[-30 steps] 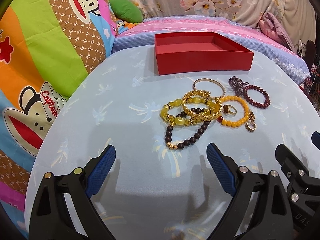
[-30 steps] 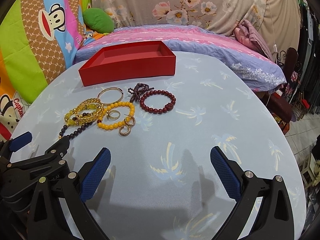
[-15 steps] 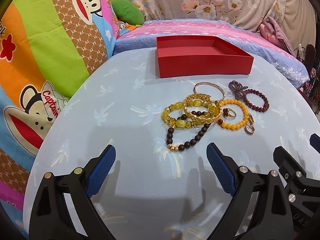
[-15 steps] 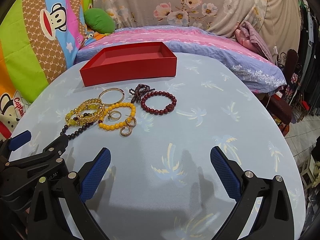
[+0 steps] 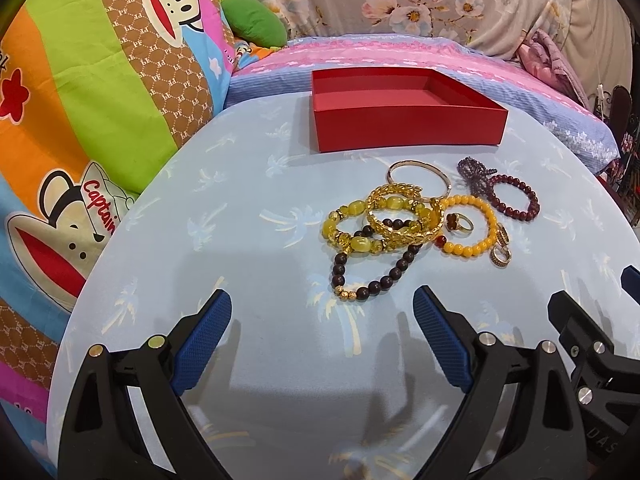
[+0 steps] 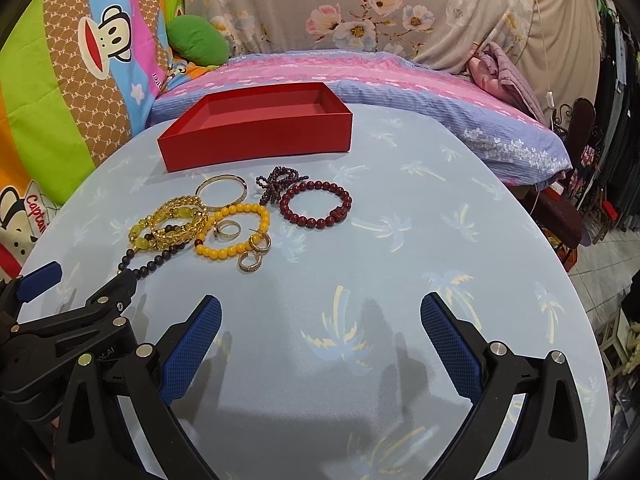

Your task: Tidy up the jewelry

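Observation:
An empty red box (image 5: 404, 120) (image 6: 256, 132) stands at the back of the round table. In front of it lies a cluster of jewelry: a thin gold bangle (image 5: 418, 178), a gold leaf bracelet (image 5: 404, 218), a yellow-green bead bracelet (image 5: 352, 232), a dark bead bracelet (image 5: 372, 276), an orange bead bracelet (image 5: 472, 226) around a ring (image 5: 458, 222), gold earrings (image 6: 254, 254), a dark red bead bracelet (image 6: 316, 204) and a purple bead bow (image 6: 278, 182). My left gripper (image 5: 322, 322) is open and empty, short of the dark beads. My right gripper (image 6: 320, 328) is open and empty, right of the pile.
The table (image 6: 400, 264) has a light blue cloth with palm prints. A bed with pink and blue bedding (image 5: 360, 52) runs behind it. A colourful monkey-print cushion (image 5: 80, 100) leans at the left. Chairs and clutter (image 6: 576, 200) stand past the right edge.
Both grippers have pulled back and risen slightly, so the jewelry and box sit a little farther away. Both stay open. The jewelry has not moved.

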The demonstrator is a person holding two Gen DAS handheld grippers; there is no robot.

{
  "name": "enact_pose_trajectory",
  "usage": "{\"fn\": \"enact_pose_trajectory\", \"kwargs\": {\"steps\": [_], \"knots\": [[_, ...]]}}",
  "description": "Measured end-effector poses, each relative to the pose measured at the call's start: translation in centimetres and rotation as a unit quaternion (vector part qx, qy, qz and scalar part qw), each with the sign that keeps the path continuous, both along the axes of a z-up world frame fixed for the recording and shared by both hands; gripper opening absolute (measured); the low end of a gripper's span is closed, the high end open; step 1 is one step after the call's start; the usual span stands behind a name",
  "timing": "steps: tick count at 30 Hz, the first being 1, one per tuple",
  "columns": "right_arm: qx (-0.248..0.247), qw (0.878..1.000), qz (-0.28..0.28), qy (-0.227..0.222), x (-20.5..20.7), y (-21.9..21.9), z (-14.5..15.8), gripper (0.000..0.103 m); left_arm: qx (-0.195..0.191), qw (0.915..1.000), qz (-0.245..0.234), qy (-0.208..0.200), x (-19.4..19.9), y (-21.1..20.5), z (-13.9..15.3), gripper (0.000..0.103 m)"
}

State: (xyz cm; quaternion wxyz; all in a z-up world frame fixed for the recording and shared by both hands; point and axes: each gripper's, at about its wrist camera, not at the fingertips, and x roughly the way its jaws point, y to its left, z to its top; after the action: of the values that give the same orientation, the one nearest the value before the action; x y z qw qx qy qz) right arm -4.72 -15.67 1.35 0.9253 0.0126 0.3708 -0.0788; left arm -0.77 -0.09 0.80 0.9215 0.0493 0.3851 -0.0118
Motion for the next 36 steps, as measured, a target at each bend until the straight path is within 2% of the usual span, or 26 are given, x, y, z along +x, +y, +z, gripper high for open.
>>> {"fn": "enact_pose_trajectory", "kwargs": {"steps": [27, 36], "knots": [[0.0, 1.0, -0.001, 0.0, 0.1, 0.2, 0.1, 0.096, 0.002, 1.0, 0.001, -0.004, -0.2, 0.0, 0.0, 0.088], [0.005, 1.0, -0.009, 0.002, 0.4, -1.0, 1.0, 0.096, -0.03, 0.9994, 0.007, 0.015, -0.1, 1.7, 0.4, 0.09]]}}
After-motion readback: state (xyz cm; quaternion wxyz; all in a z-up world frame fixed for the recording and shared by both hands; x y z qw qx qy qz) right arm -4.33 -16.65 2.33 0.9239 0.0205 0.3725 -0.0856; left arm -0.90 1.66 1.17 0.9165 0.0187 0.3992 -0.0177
